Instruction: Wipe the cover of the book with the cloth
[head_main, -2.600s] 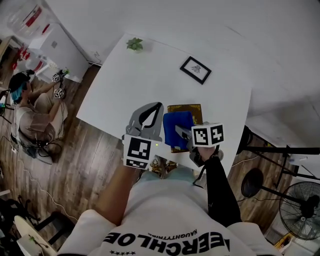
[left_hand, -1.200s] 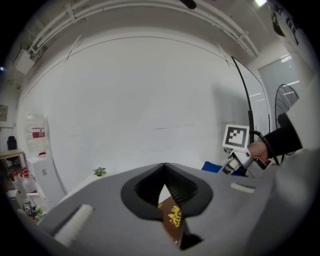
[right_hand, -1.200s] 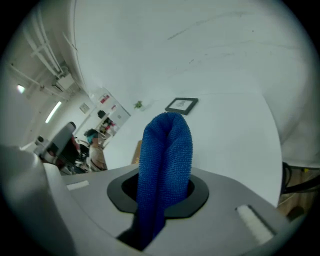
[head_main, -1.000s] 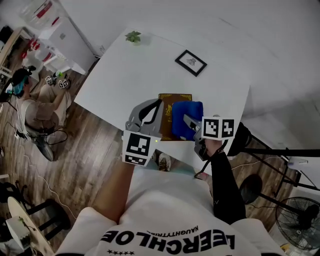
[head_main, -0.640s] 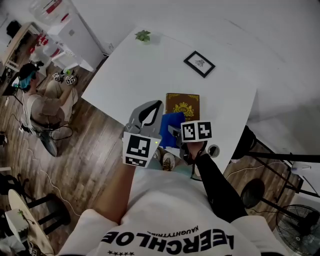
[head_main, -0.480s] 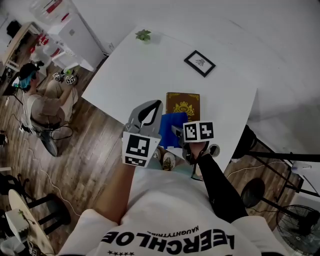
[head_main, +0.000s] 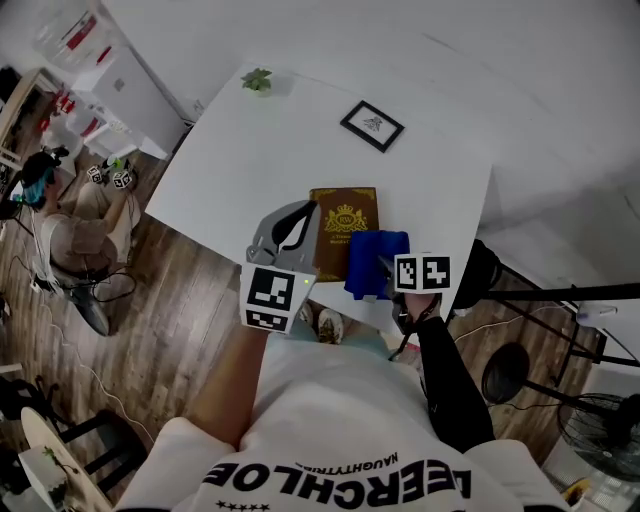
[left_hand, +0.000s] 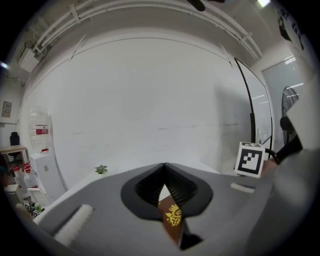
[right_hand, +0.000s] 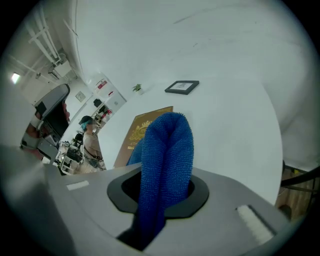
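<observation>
Book: the book (head_main: 338, 230) lies flat and cover up on the white desk (head_main: 250, 150). Its near end sits right at the desk's near edge, right of that edge's middle.
Cloth: the blue cloth (head_main: 372, 256) hangs as a folded bunch over the book's near right corner, partly over bare desk. I cannot tell whether it presses on the cover.
Right gripper: the right gripper (head_main: 388, 272) has its jaws clamped on the cloth, which bulges out past the tips.
Left gripper: the left gripper (head_main: 297, 218) has its jaws together at the tips with nothing held. It hovers over the book's left edge, and the cover shows through the gap behind the tips.
Risk, sliding: nothing pins the book, so a stroke pulled toward the near edge would likely drag it over that edge.
Risk, missed cover: the cloth sits half off the right side, so a straight pass from here would likely wipe desk more than cover.
Risk, loose cloth: only a fold is pinched, and hard rubbing could tug it free.
Long axis: it runs from the near edge toward the far edge, a little askew to the desk's sides.
Pointing: the gold emblem (head_main: 346, 218) lies in the far half, so the book's top likely points at the far edge.
</observation>
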